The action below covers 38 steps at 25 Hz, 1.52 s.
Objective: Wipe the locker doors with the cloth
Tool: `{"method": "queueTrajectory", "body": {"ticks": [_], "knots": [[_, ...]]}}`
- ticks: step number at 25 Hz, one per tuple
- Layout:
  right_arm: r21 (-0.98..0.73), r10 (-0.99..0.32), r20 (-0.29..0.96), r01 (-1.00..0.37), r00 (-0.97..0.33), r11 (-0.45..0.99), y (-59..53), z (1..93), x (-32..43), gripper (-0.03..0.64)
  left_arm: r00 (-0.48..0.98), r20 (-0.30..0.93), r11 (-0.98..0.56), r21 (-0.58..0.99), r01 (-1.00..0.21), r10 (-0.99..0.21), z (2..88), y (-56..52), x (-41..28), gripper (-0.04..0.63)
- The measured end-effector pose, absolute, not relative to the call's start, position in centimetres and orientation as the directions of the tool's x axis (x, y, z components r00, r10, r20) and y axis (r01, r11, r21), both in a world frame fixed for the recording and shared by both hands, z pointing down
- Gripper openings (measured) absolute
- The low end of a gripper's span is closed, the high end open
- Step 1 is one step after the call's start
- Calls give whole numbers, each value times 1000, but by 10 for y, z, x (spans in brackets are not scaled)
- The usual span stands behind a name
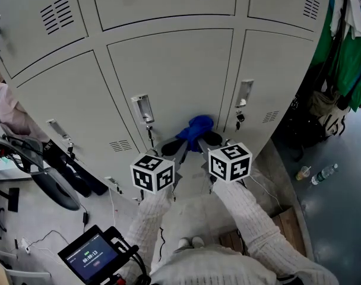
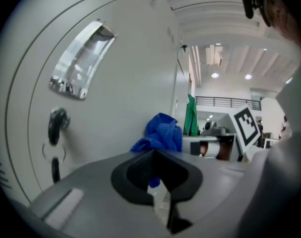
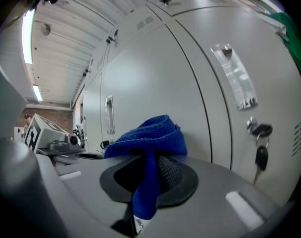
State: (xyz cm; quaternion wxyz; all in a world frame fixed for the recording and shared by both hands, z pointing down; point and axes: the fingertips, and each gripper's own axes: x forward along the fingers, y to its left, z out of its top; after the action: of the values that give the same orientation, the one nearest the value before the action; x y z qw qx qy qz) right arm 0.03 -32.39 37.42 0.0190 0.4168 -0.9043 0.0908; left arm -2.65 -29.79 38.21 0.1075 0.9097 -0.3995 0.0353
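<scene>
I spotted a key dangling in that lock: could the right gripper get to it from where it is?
Probably yes: the key hangs just to the side of the right gripper, with nothing between them, though that gripper is clamped on the cloth.

My left gripper (image 1: 170, 146) and right gripper (image 1: 209, 139) point at the middle door (image 1: 174, 76), tips near together, with the blue cloth (image 1: 195, 128) bunched against it.

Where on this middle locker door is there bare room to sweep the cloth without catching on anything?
Free: the wide plain panel of the middle door, between its handle and the right seam, above the cloth. Crowded: the handle and the lock under it on the left; the neighbouring door's handle just past the seam.
</scene>
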Motion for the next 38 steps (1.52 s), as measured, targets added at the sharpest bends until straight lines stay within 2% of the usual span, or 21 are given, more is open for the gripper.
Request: {"method": "queueTrajectory", "body": {"ticks": [8, 18, 25, 38], "knots": [[-51, -760, -75, -759, -645, 649, -323, 271, 27, 48, 748, -27, -748, 37, -662, -663, 283, -296, -1, 6], [62, -743, -262, -779, -615, 623, -327, 165, 49, 48, 807, -147, -793, -153, -590, -572, 183, -295, 20, 6], [101, -756, -270, -799, -596, 593, -341, 123, 52, 48, 812, -158, -763, -281, -582, -562, 135, -294, 28, 6], [113, -745, -281, -792, -604, 600, -343, 121, 48, 48, 833, -157, -784, -284, -552, -530, 130, -300, 26, 6]]}}
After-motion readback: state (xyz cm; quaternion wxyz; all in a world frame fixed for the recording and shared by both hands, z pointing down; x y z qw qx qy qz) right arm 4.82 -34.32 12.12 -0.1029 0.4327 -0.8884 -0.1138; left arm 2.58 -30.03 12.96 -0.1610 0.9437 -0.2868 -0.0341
